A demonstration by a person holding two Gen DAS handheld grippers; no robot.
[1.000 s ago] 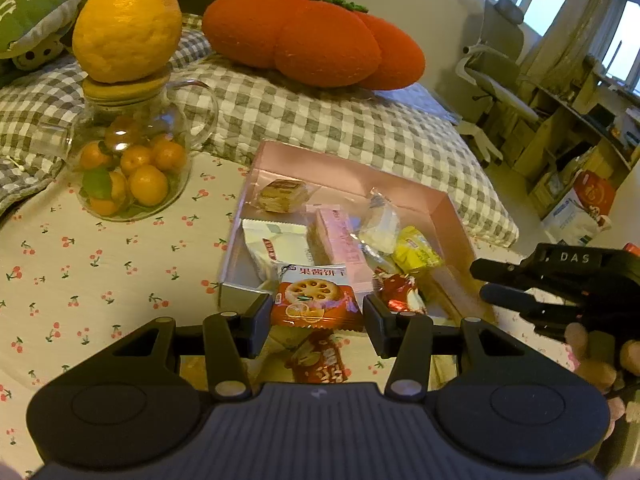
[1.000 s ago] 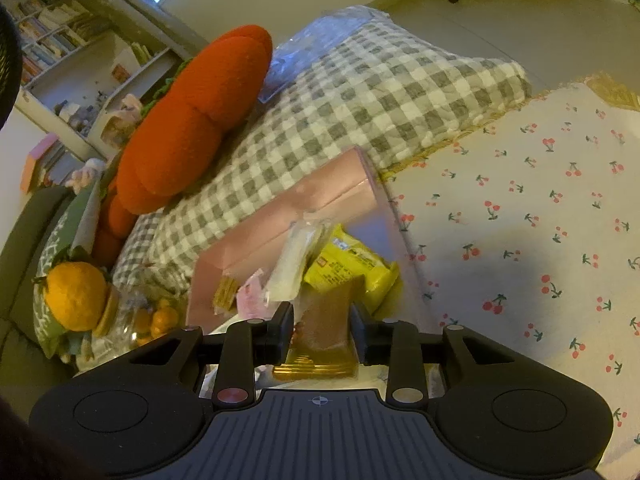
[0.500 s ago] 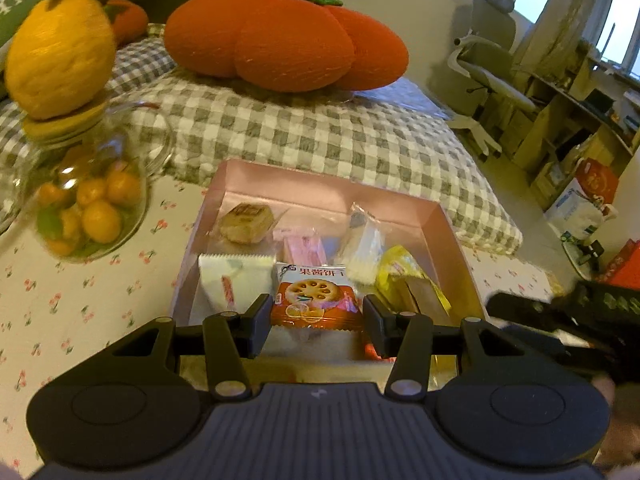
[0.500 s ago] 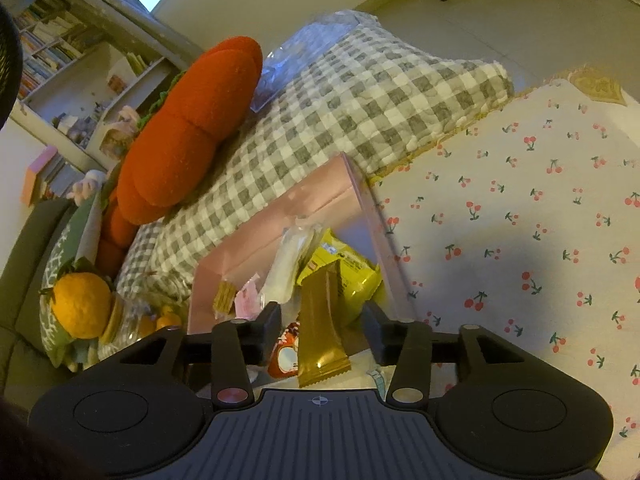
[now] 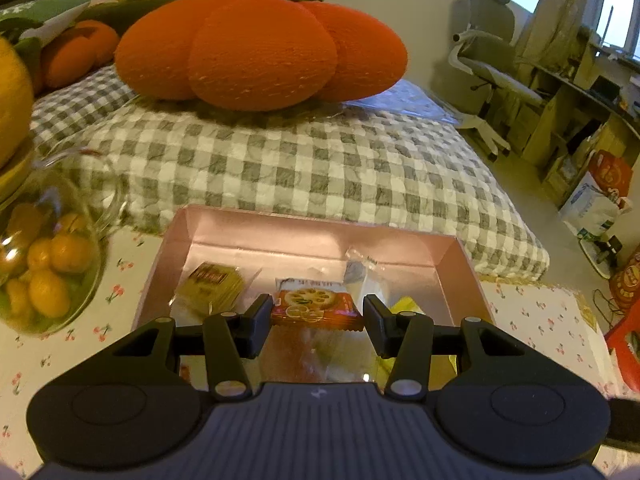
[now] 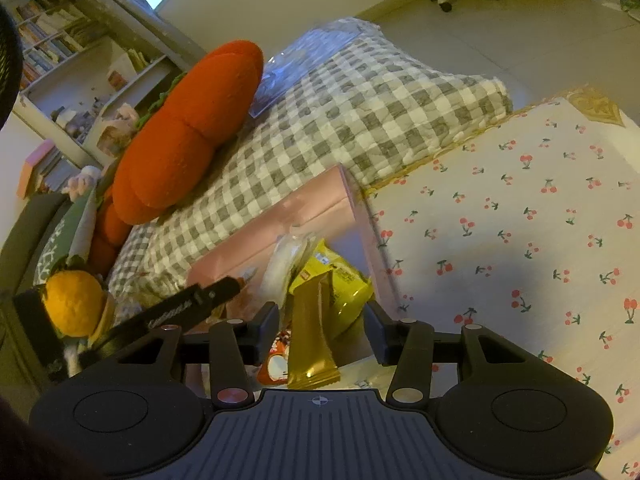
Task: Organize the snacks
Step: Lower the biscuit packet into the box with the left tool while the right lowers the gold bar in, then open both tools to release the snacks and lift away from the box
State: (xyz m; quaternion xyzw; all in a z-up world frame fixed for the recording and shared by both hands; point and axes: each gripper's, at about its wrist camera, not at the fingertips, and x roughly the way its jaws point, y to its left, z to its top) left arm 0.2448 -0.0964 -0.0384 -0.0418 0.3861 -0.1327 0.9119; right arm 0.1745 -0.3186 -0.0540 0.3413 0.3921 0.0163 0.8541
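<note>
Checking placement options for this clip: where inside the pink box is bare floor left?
Bare floor runs along the pink box's far wall, between the square gold-wrapped pastry and clear packet. The near half is crowded: yellow packet, gold bar.

An orange snack packet (image 5: 316,309) hangs level over the pink box (image 5: 248,232) of wrapped snacks, a gold bar (image 6: 311,336) leaning inside.

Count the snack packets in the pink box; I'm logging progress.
5 visible in the pink cardboard box: gold square pastry, clear white packet, yellow packet, gold bar, red packet. Others may be hidden.
</note>
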